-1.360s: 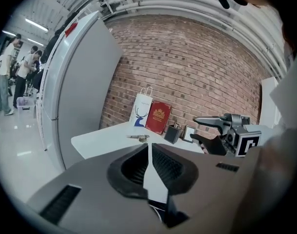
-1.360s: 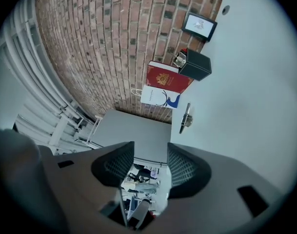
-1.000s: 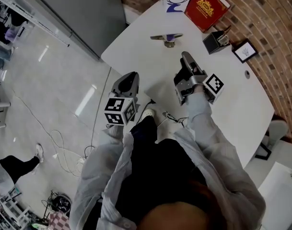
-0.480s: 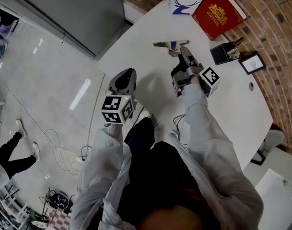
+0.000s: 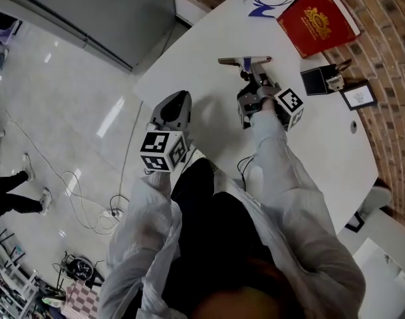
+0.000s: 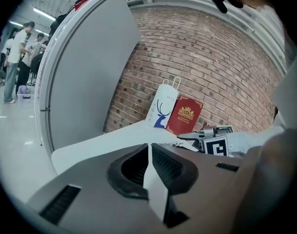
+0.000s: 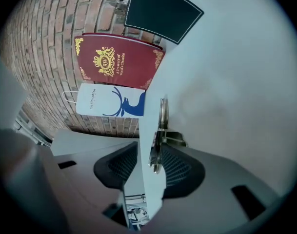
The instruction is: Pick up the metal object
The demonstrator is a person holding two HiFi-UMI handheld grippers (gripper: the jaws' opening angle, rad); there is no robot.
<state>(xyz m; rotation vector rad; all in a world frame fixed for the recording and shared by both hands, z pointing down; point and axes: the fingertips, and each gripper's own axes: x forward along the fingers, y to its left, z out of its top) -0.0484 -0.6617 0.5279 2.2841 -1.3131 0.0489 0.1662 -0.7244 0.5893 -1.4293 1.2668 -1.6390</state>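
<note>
Standing by, I see the left gripper (image 5: 178, 100) over the near corner of the white round-edged table (image 5: 189, 58), jaws pressed together, empty. The shiny flat metal bar with a small foot (image 5: 245, 61) lies between the right gripper's (image 5: 255, 80) spread jaws, which have just been closing. One pad is not on it yet. It should squeeze evenly, then lift straight up, because the red hardback book (image 5: 318, 20) and small black box (image 5: 318, 80) crowd the right.

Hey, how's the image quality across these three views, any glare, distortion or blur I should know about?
Head view: even light, sharp, with bright streaks of glare on the glossy floor. Left gripper view: strong fisheye curves the brick wall, and the corners go black. Right gripper view: same fisheye and dark corners; the metal object up close looks slightly soft, while the red book stays crisp.
</note>
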